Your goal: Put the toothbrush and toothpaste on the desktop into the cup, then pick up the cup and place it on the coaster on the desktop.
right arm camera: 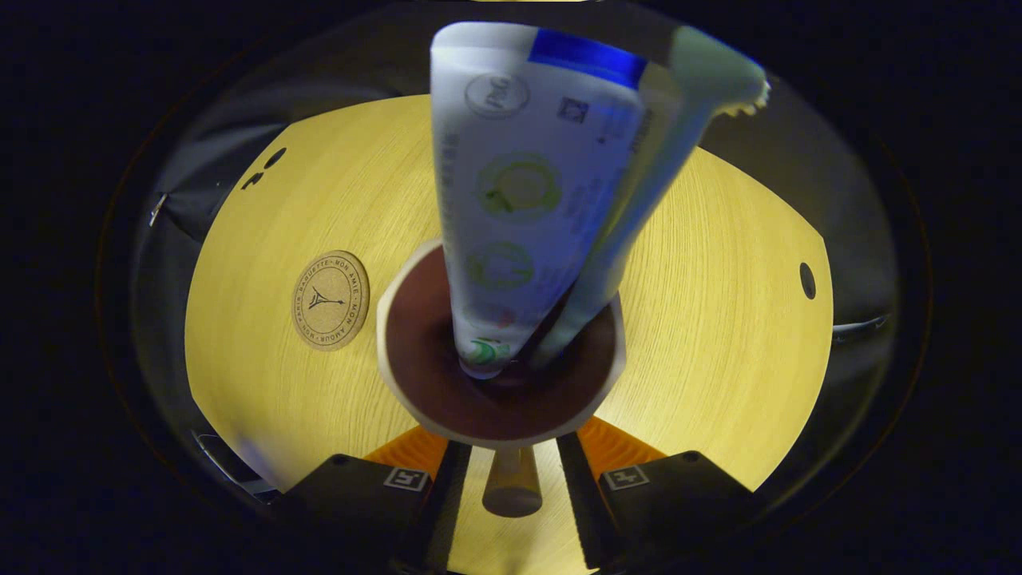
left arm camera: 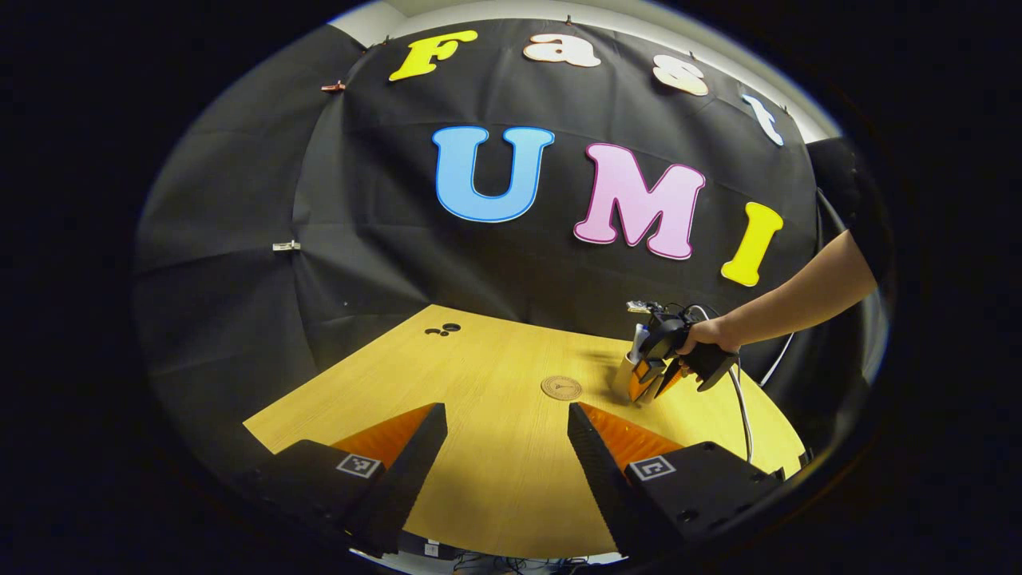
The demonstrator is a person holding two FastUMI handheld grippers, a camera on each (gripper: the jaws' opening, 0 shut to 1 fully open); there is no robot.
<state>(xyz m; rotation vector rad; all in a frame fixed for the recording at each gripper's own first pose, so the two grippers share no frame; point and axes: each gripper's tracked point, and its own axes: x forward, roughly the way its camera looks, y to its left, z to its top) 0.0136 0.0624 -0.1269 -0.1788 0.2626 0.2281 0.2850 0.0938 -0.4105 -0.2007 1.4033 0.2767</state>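
Note:
A pale cup (right arm camera: 397, 375) with a dark inside stands on the wooden desktop (right arm camera: 718, 335). A white toothpaste tube (right arm camera: 519, 184) and a light toothbrush (right arm camera: 639, 200) stand in it, leaning together. My right gripper (right arm camera: 515, 447) points down at the cup, and its jaws straddle the cup's handle (right arm camera: 512, 483) with slim gaps of table showing on both sides. The round cork coaster (right arm camera: 330, 300) lies bare just left of the cup. From the left gripper view, the cup (left arm camera: 625, 375) and right gripper (left arm camera: 651, 383) sit right of the coaster (left arm camera: 561, 387). My left gripper (left arm camera: 506, 409) hovers open over the near table.
A bare forearm (left arm camera: 798, 299) and cable reach in from the right to the right gripper. Small dark holes (left arm camera: 443, 329) mark the desktop (left arm camera: 495, 479) near its far left edge, another hole (right arm camera: 807, 279) at the right. The booth wall closes the back.

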